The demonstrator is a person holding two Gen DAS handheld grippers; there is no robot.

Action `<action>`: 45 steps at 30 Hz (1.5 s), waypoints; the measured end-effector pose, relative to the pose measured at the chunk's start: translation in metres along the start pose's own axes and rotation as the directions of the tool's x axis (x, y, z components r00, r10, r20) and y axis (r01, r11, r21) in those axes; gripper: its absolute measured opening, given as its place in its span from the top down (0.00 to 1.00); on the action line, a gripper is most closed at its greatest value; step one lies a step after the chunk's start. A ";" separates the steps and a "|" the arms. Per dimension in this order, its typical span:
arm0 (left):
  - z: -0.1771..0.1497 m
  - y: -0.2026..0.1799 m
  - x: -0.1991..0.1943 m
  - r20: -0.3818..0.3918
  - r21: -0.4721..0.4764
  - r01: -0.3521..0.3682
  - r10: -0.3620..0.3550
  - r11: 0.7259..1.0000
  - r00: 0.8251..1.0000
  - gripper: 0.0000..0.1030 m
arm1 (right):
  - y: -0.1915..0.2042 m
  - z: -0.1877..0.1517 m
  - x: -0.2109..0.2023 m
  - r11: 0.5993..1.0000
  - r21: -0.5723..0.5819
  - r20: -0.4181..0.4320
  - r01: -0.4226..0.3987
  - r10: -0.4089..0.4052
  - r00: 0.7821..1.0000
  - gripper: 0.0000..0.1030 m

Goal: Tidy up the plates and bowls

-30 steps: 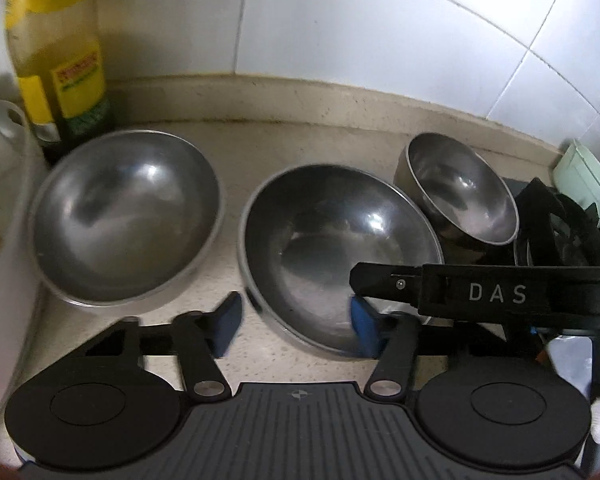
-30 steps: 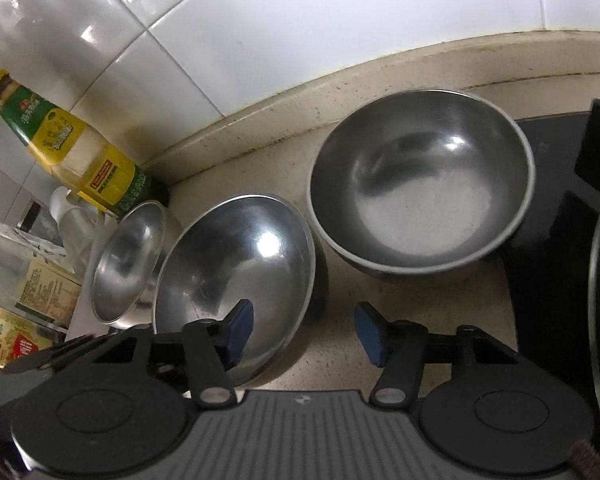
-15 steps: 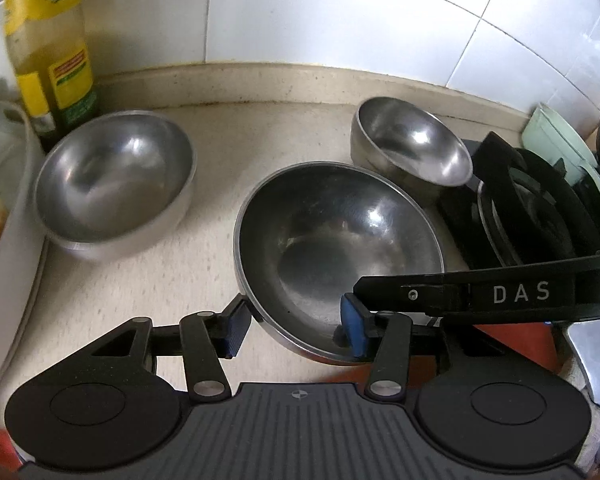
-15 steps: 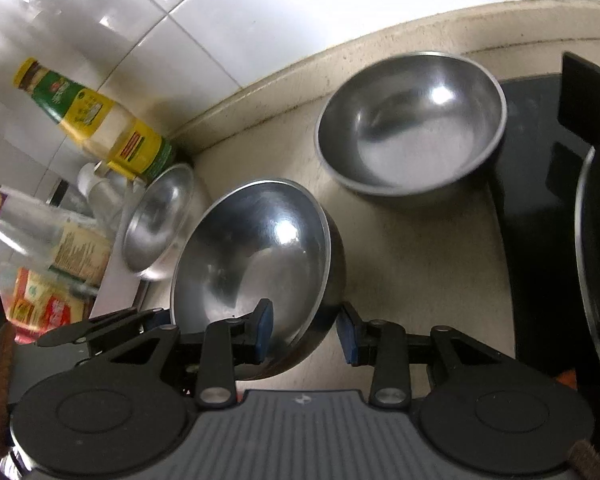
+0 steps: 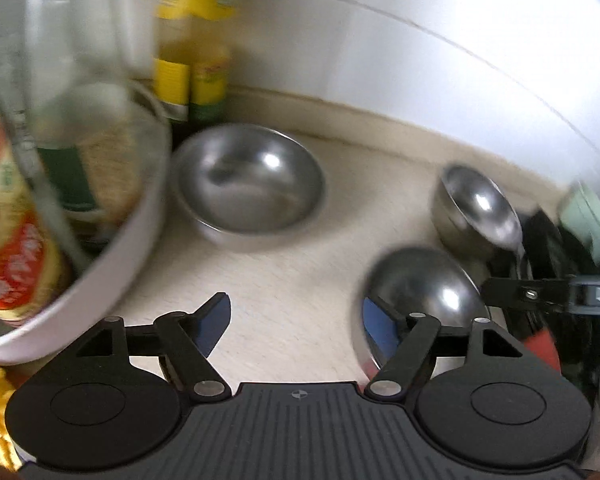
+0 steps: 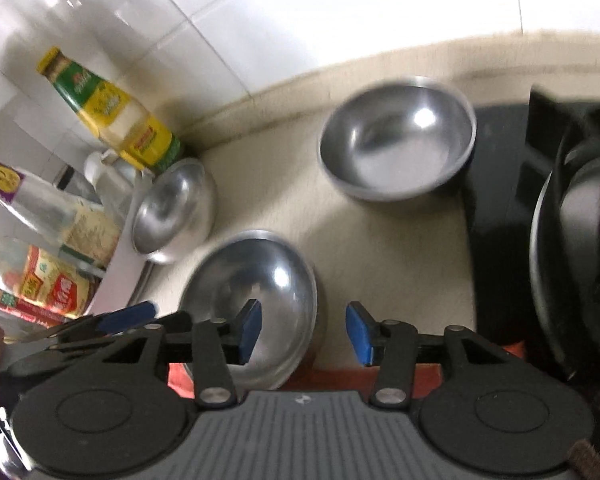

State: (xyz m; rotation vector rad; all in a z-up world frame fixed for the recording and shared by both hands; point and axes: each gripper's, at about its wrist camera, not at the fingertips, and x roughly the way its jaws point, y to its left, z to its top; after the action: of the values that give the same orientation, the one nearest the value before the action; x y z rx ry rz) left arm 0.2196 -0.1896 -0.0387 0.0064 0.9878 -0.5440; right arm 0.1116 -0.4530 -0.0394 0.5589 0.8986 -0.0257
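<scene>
Bowl blurred, part hidden by R tongs

I count three steel bowls by the yellow bottle: one bowl just beside it, one bowl nearer me, one bowl well right.

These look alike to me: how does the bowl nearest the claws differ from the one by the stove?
The near bowl sits with its rim inside the open right claw; the far bowl stands untouched. The near bowl looks wider and shallower, the far bowl deeper. Both are empty, shiny steel.
</scene>
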 end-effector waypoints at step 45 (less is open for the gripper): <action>0.014 0.025 0.039 0.104 -0.434 -0.093 0.152 0.896 0.983 0.56 | 0.083 0.084 0.139 0.914 -0.333 -0.209 -0.231 0.168 0.963 0.80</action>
State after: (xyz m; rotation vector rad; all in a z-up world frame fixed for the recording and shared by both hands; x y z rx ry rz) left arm 0.2584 -0.1884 -0.0681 -0.3553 0.9494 -0.1980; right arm 0.2818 -0.3927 -0.0651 0.3138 0.9861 0.3730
